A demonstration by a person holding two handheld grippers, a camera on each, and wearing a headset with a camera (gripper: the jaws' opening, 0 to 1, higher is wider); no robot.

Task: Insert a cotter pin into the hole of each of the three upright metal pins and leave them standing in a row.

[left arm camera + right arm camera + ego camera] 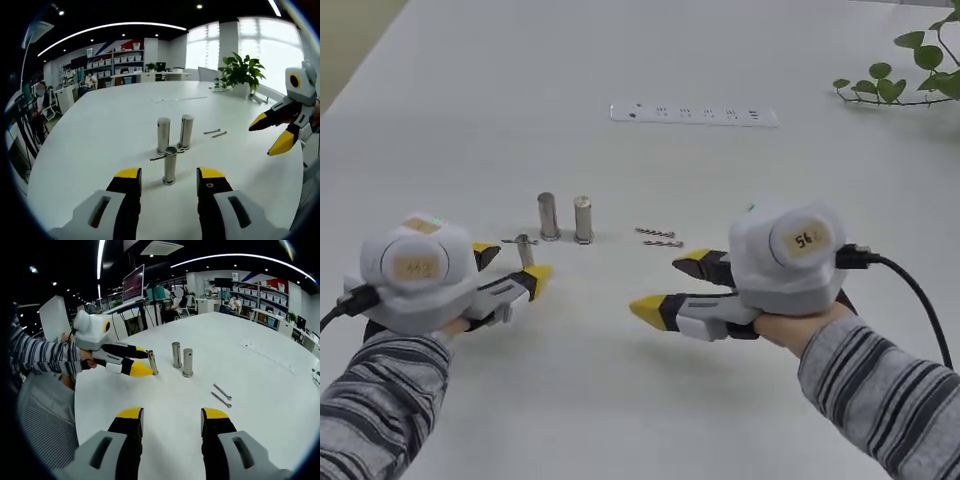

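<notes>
Three upright metal pins stand on the white table. The nearest pin (pixel 525 252) (pixel 170 166) (pixel 152 363) has a cotter pin (pixel 513 241) (pixel 158 158) through its head. Behind it stand two bare pins (pixel 549 216) (pixel 583 219) (pixel 163 135) (pixel 185 131) side by side. Two loose cotter pins (pixel 659 238) (pixel 215 133) (pixel 221 394) lie to their right. My left gripper (pixel 512 262) (pixel 169 175) (pixel 135 362) is open, with the nearest pin just ahead between its jaw tips and untouched. My right gripper (pixel 665 284) (pixel 170 415) (pixel 272 132) is open and empty, a little short of the loose cotter pins.
A white power strip (pixel 695 114) lies at the far middle of the table. A potted plant (pixel 910 75) (pixel 240 72) reaches in at the far right corner. Bare tabletop (pixel 620 380) lies in front of the grippers.
</notes>
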